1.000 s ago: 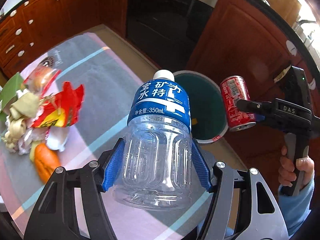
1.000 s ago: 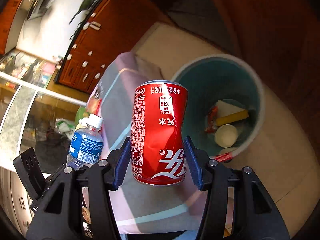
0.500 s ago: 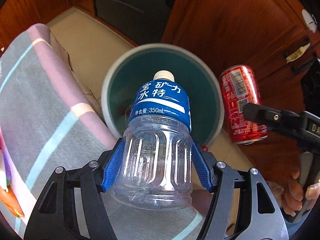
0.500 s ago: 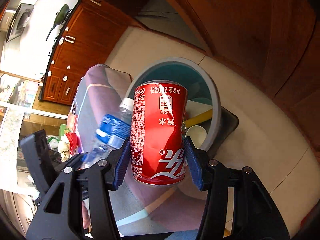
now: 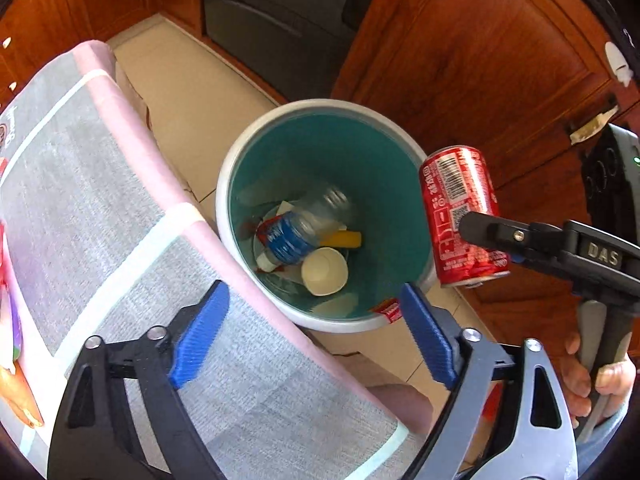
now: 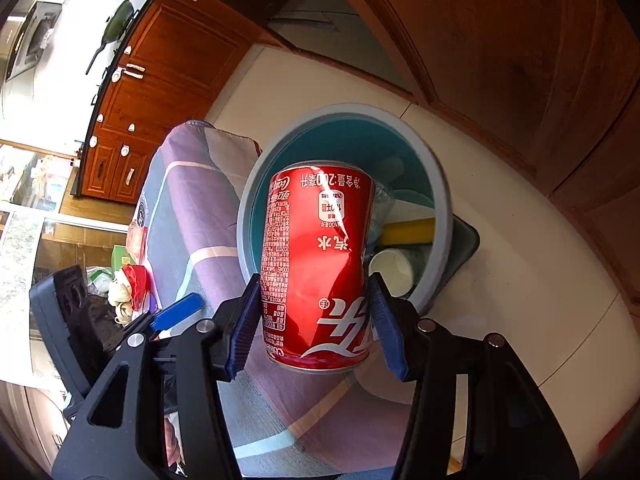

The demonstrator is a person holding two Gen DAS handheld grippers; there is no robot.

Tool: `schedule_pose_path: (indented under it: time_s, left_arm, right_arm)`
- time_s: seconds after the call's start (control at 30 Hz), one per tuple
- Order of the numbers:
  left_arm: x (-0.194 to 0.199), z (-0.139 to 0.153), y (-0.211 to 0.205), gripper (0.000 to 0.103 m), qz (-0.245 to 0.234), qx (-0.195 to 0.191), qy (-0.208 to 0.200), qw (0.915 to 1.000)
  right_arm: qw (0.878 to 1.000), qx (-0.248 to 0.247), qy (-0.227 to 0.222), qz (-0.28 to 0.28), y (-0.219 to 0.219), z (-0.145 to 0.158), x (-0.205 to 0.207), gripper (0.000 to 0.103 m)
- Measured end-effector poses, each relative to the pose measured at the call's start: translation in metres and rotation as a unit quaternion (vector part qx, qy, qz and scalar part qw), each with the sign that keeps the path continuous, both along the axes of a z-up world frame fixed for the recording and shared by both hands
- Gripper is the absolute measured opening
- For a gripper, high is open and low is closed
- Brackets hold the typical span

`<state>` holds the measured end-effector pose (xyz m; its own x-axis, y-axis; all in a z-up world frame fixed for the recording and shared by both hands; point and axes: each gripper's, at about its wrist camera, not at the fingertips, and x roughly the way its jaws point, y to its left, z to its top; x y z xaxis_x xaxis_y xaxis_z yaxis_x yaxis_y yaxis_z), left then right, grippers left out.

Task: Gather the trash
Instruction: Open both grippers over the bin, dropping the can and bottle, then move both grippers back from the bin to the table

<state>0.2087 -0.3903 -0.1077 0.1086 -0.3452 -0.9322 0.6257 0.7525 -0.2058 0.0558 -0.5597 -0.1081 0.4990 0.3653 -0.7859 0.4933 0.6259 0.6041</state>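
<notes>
So the left tongs (image 5: 312, 336) have just sprung wide and hold nothing; the bottle (image 5: 298, 230) lies in the bin (image 5: 240, 168). The right tongs (image 6: 316, 316) clamp the red can (image 6: 316, 264), upright along the fingers, just over the bin's near rim beside the bench edge.

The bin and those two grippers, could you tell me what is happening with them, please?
A person is clearing trash into the bin beside the cloth-covered table. The left gripper has just opened above the bin and holds nothing; the plastic bottle lies inside with a paper cup. The right gripper grips a red can over the bin's rim, not yet let go.
</notes>
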Motion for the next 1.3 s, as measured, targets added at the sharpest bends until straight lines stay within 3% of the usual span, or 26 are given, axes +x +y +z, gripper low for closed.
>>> schedule_pose_path:
  time_s: [0.23,0.3,0.6,1.03,1.3]
  left_arm:
    - [-0.010,0.010,0.027,0.097,0.011,-0.011,-0.006,0.9999]
    - [-0.013,0.012,0.031,0.099,0.020,-0.015,-0.008,0.9997]
    - [-0.004,0.017,0.059,0.099,0.039,-0.018,-0.005,0.9991]
    - [-0.030,0.028,0.147,0.099,0.090,-0.026,-0.010,0.9955]
    - [-0.029,0.033,0.224,0.099,0.176,-0.029,-0.041,0.9832]
  right_arm:
    - [1.000,-0.015,0.010,-0.001,0.009,-0.001,0.010,0.053]
    - [1.000,-0.018,0.008,-0.007,0.010,0.002,0.011,0.073]
    - [0.999,-0.029,0.025,-0.012,0.025,0.005,0.012,0.082]
    - [0.998,-0.049,0.027,0.031,0.080,0.027,0.023,0.084]
    - [0.994,-0.061,0.017,0.085,0.143,0.045,0.044,0.084]
